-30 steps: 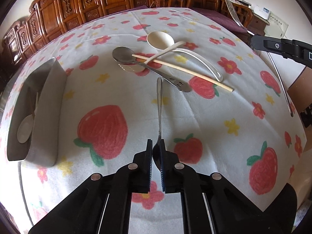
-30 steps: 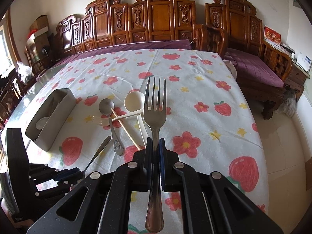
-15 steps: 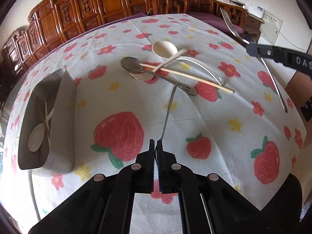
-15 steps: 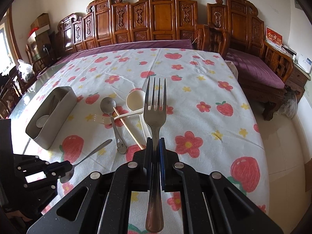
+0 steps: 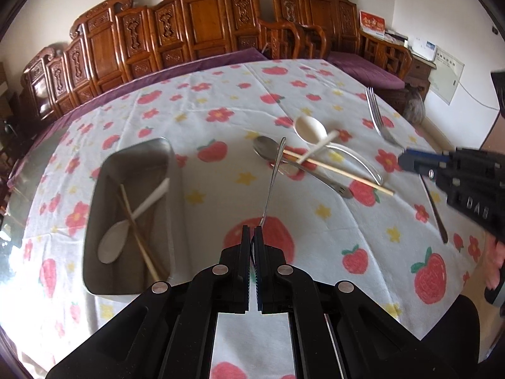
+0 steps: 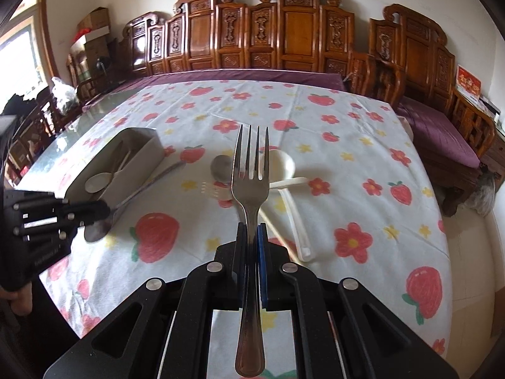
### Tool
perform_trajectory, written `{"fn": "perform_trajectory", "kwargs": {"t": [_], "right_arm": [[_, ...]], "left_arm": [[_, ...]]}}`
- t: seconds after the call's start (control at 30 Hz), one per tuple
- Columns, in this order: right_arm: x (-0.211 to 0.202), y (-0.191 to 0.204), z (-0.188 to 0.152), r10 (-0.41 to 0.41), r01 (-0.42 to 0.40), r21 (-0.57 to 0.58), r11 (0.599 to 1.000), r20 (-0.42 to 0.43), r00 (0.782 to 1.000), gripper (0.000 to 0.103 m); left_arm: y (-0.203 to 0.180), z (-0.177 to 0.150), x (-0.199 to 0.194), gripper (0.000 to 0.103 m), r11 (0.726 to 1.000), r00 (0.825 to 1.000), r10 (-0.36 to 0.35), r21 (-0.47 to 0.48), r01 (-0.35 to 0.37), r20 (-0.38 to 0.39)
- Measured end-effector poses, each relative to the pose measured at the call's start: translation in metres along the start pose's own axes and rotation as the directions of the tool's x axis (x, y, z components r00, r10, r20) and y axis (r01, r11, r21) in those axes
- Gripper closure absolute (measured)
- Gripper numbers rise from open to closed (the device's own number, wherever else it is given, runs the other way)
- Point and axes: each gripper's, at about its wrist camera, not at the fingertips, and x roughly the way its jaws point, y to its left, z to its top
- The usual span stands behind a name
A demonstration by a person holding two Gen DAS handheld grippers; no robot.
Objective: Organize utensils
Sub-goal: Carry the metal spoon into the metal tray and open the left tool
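My left gripper [image 5: 252,230] is shut on the bowl end of a metal spoon [image 5: 272,180], whose handle sticks forward above the tablecloth. The right wrist view shows that gripper [image 6: 104,211] beside the steel utensil tray [image 6: 139,164]. The tray [image 5: 139,150] lies left of the spoon and holds a white spoon [image 5: 115,241] and chopsticks [image 5: 139,240]. My right gripper [image 6: 252,227] is shut on a metal fork [image 6: 251,170], tines forward; the same fork [image 5: 378,123] shows at the right in the left wrist view. A loose pile lies mid-table: white spoon [image 5: 311,129], metal spoon [image 5: 265,148], chopstick [image 5: 341,172].
A strawberry-print cloth [image 5: 221,110] covers the round table. Carved wooden benches [image 6: 284,41] with purple cushions ring the far side. A small white plastic fork [image 6: 214,189] lies in the pile. The table's right edge drops to the floor [image 6: 467,252].
The left gripper has lifted the metal spoon off the cloth and carried it toward the tray. The right gripper has drifted a little leftward, still holding the fork.
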Motion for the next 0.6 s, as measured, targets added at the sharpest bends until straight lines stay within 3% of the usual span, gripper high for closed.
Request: {"fn": "perform_trajectory", "kwargs": {"t": [0.37,0.6], "right_arm": [[0.015,0.054,0.015,0.051,-0.051,-0.049,0.998,-0.006,0.999,0.095],[0.022,0.077,0.020,0.066,-0.067,-0.064,0.996,-0.019,0.998,0.095]], "left_arm": [[0.068,0.008,-0.006,0.102,0.996,0.997,0.070,-0.064,-0.068,0.021],[0.106,0.008,0.013,0.102,0.986,0.993,0.116,-0.119,-0.117,-0.014]]}}
